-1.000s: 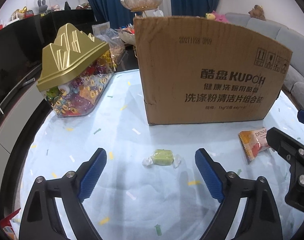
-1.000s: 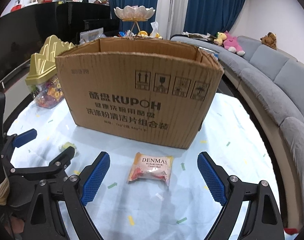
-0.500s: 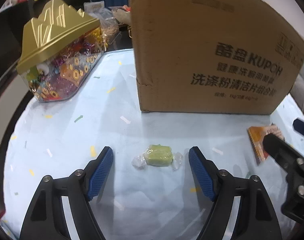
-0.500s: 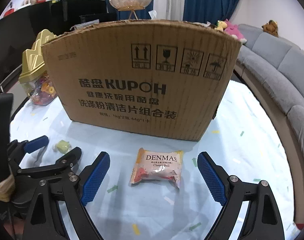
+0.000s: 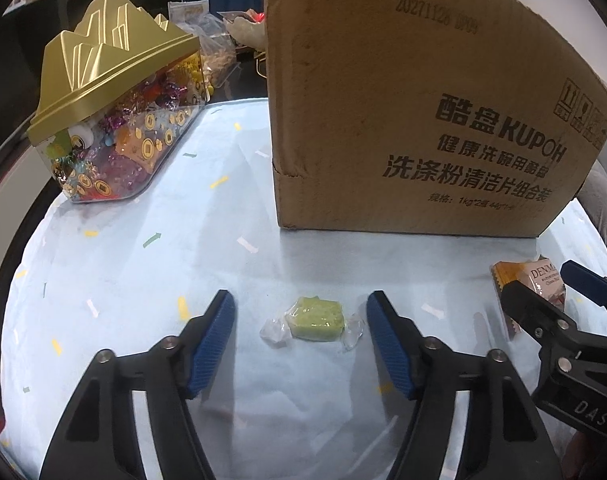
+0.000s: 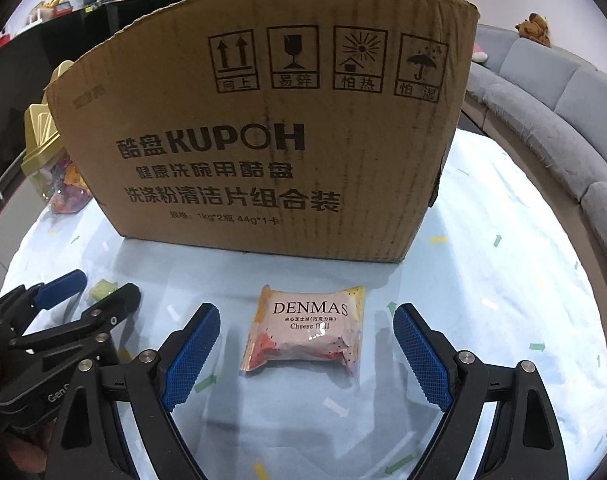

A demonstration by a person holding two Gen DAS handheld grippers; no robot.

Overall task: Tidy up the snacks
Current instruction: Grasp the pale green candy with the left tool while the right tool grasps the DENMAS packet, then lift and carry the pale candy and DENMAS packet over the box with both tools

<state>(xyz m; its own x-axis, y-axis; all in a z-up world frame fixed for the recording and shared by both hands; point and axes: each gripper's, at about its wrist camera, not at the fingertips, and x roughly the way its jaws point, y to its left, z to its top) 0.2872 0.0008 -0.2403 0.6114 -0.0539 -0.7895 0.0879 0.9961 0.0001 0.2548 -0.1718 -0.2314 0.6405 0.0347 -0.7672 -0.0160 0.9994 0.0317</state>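
A green wrapped candy [image 5: 314, 323] lies on the light blue tablecloth, between the blue pads of my open left gripper [image 5: 300, 312], not touched. A white and pink DENMAS cheese ball packet [image 6: 303, 332] lies flat between the pads of my open right gripper [image 6: 306, 326], also untouched. A tall brown KUPOH cardboard box [image 6: 263, 140] stands just behind both snacks; its inside is hidden. In the left wrist view the packet [image 5: 543, 278] shows at the right behind the right gripper's fingers [image 5: 583, 280]. In the right wrist view the candy [image 6: 101, 289] sits between the left gripper's fingers [image 6: 61, 285].
A clear candy container with a gold mountain-shaped lid [image 5: 111, 120] stands at the back left of the round table [image 5: 103, 280]. A grey sofa [image 6: 551, 112] curves along the right. A dark cabinet [image 6: 83, 28] stands behind.
Both grippers have moved down and forward toward the table. The candy and the packet now sit further in between the pads, and the box looms larger.
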